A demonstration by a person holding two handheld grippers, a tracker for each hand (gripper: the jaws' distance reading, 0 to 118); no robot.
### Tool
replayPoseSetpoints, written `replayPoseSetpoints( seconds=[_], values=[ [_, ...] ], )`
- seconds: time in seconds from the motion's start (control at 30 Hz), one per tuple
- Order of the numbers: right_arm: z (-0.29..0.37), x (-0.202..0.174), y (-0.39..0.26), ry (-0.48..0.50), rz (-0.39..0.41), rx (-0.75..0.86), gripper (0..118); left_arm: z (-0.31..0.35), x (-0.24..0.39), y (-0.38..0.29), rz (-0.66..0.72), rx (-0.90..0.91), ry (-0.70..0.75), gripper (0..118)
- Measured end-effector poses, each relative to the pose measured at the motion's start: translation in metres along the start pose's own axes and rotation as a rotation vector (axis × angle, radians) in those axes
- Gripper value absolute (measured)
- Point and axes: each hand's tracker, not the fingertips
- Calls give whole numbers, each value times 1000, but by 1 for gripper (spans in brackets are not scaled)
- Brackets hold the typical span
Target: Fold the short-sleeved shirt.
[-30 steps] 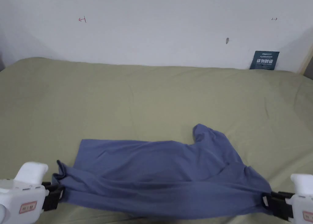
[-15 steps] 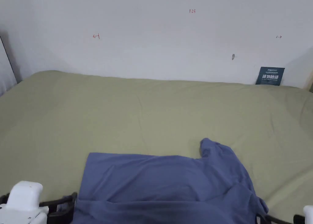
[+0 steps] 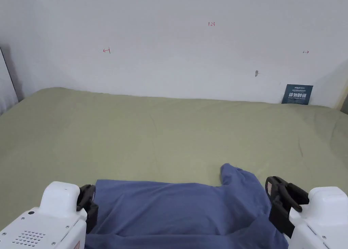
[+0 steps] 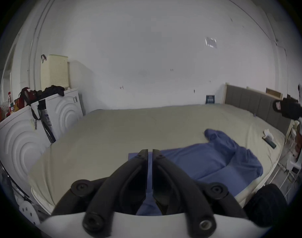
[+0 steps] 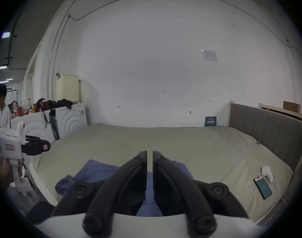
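Note:
The blue short-sleeved shirt (image 3: 176, 209) lies crumpled on the olive bed sheet (image 3: 153, 130) near the front edge, with one sleeve (image 3: 231, 173) poking toward the wall. My left gripper (image 3: 86, 205) hovers over the shirt's left edge. My right gripper (image 3: 277, 195) hovers above its right side. In the left gripper view the jaws (image 4: 150, 153) stand shut with only a thin slit and no cloth between them, above the shirt (image 4: 207, 161). The right gripper (image 5: 150, 154) looks the same in its own view, empty over the shirt (image 5: 95, 171).
A phone (image 5: 262, 186) and a white object (image 5: 267, 173) lie on the bed's right side by the grey headboard (image 5: 267, 126). White cabinets (image 4: 26, 138) with clutter stand left of the bed. A person (image 5: 2, 111) stands beyond them. A dark sign (image 3: 297, 94) leans on the wall.
Both grippers held the shirt's left and right ends a second ago. They have let go and risen above it, and the shirt has settled on the sheet. The head camera tilted upward.

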Motion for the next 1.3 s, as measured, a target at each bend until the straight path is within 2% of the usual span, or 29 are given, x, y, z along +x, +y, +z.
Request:
replayPoseSetpoints(
  seconds=[0.13, 0.3, 0.6, 0.63, 0.7, 0.73, 0.77, 0.93, 1.03, 1.1, 1.13, 1.2, 1.27, 1.3],
  values=[
    [-5, 3, -7, -11, 20, -15, 9, -18, -14, -7, 54, -60, 6, 5],
    [-21, 13, -19, -15, 7, -57, 10, -62, -28, -10, 34, -168, 22, 5],
    [-71, 32, -40, -37, -13, -138, 10, -209, -54, -17, -14, -346, 50, 6],
    [-77, 34, -42, -37, -14, -146, 10, -227, -56, -18, -18, -375, 48, 14],
    [-90, 37, -47, -37, -18, -165, 10, -266, -61, -16, -11, -434, 60, 82],
    [-94, 38, -49, -36, -19, -174, 10, -284, -63, -18, -5, -457, 71, 101],
    [-99, 39, -51, -37, -20, -183, 10, -300, -65, -19, 12, -488, 68, 104],
    [-117, 43, -62, -37, -34, -219, 10, -342, -64, -26, 45, -559, 95, 104],
    [-125, 49, -67, -47, -48, -253, 10, -352, -56, -43, 14, -678, 99, 102],
    [-130, 56, -70, -58, -63, -273, 10, -338, -51, -40, 52, -586, 126, 95],
    [-133, 60, -72, -66, -71, -291, 10, -333, -46, -38, 72, -598, 91, 86],
    [-144, 71, -75, -87, -79, -328, 10, -319, -37, -31, 35, -568, 81, 55],
    [-160, 86, -79, -110, -80, -368, 10, -314, -31, -26, 53, -577, 33, 3],
    [-173, 96, -81, -125, -78, -413, 10, -307, -27, -21, 53, -561, 37, 3]
  ],
)
